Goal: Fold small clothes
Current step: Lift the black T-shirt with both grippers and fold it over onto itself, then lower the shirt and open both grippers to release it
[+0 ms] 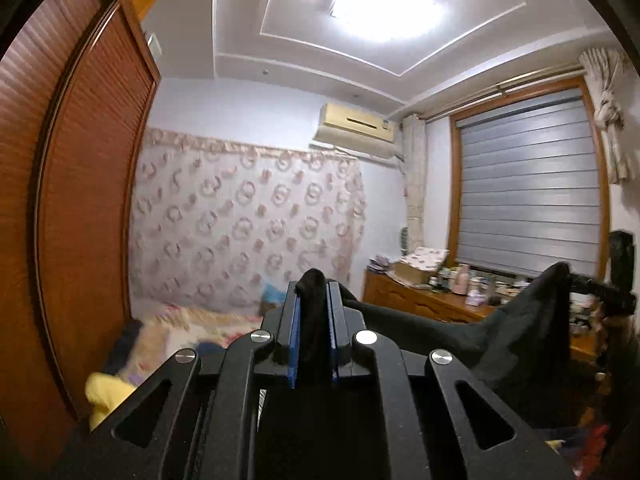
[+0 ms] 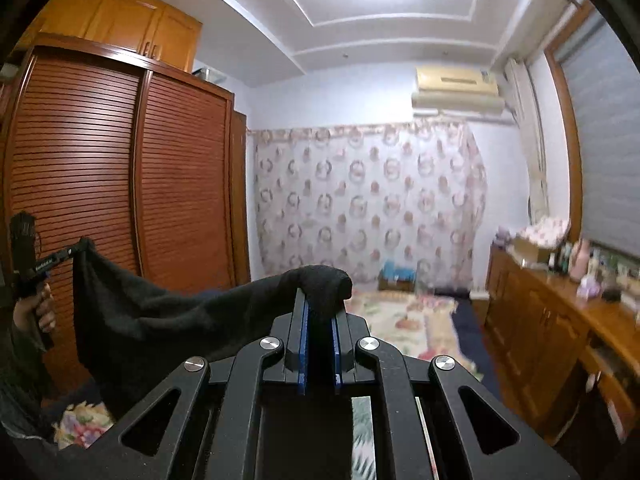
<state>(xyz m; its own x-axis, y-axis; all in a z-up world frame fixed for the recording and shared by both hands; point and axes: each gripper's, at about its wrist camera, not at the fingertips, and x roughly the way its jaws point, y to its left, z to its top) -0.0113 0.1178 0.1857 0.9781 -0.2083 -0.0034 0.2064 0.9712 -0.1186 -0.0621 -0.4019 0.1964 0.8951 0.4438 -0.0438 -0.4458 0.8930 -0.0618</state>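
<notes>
A small black garment (image 1: 516, 332) hangs stretched in the air between my two grippers, well above the bed. My left gripper (image 1: 314, 286) is shut on one corner of it, the cloth bunched between the blue pads. My right gripper (image 2: 320, 292) is shut on the other corner, with the black garment (image 2: 132, 320) sagging away to the left. In the right wrist view the left gripper (image 2: 78, 249) shows at the far left, pinching the cloth. In the left wrist view the right gripper (image 1: 576, 278) shows at the far right, pinching it too.
A bed with a floral cover (image 2: 404, 328) lies below, with a yellow item (image 1: 106, 398) and dark clothes (image 1: 126, 344) on it. A louvred wooden wardrobe (image 2: 120, 176) stands at the left. A cluttered wooden dresser (image 2: 560, 320) runs under the window at the right.
</notes>
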